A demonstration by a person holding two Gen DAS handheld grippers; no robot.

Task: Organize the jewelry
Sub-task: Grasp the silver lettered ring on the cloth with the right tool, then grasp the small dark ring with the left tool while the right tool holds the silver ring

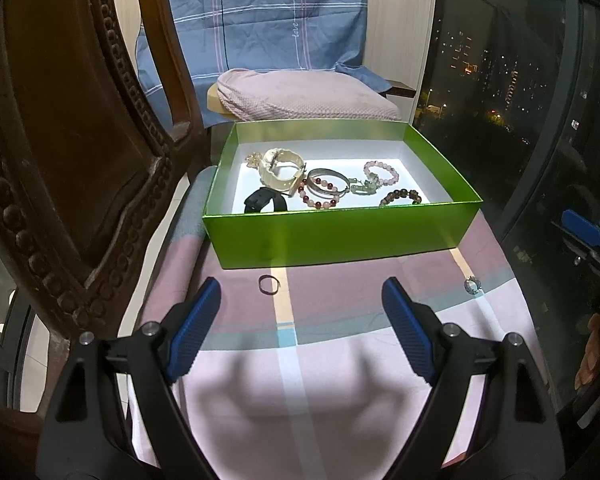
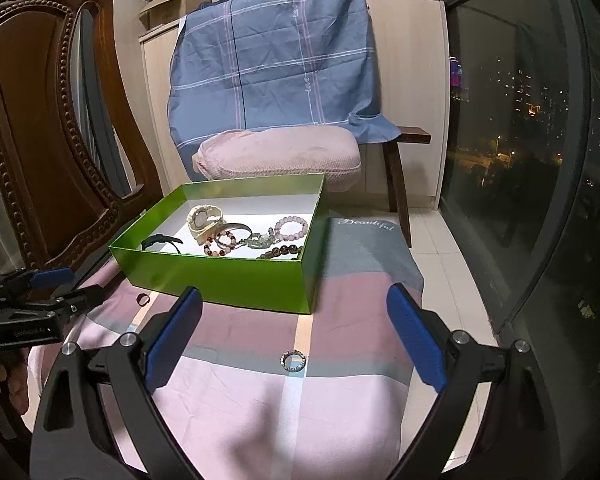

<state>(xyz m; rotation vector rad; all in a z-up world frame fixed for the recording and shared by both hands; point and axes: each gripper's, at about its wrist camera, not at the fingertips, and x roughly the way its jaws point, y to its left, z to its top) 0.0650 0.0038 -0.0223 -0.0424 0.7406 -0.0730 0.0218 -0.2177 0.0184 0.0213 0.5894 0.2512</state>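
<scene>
Nearest, left gripper [image 1: 301, 294] and right gripper [image 2: 294, 304] both spread wide, holding nothing, above a pink checked cloth [image 2: 260, 400]. Just beyond, sparkly ring [image 2: 293, 361] and dark ring [image 1: 269, 284] loose on the cloth. Farther, green box [image 1: 340, 236] holding bracelets [image 1: 324, 190] and watches [image 1: 280, 170].

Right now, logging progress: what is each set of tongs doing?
Left tongs: open, holding nothing.
Right tongs: open, holding nothing.
</scene>
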